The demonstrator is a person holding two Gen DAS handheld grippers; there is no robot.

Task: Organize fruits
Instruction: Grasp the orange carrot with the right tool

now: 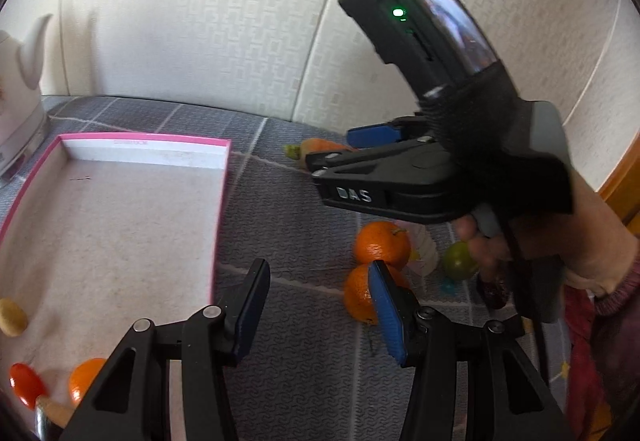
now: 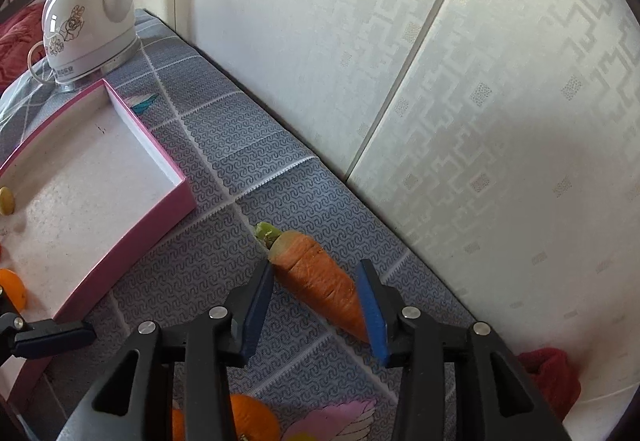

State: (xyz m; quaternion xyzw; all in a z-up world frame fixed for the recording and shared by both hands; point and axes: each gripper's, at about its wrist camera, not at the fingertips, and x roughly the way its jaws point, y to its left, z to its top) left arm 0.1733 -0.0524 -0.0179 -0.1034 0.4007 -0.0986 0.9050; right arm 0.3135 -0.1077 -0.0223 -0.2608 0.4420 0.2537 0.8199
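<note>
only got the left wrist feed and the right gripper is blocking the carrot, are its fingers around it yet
Observer: The right gripper is open. The carrot lies on the mat with one of the fingers on each side, not squeezed.
Operator: which way is it pointing
Observer: Its green stub points away from the gripper, and the narrow tip runs behind the blue pad on the right.
Operator: whats the white thing cut off at my left edge
Observer: A white kettle with a flower print, standing just past the far corner of the pink tray.
</note>
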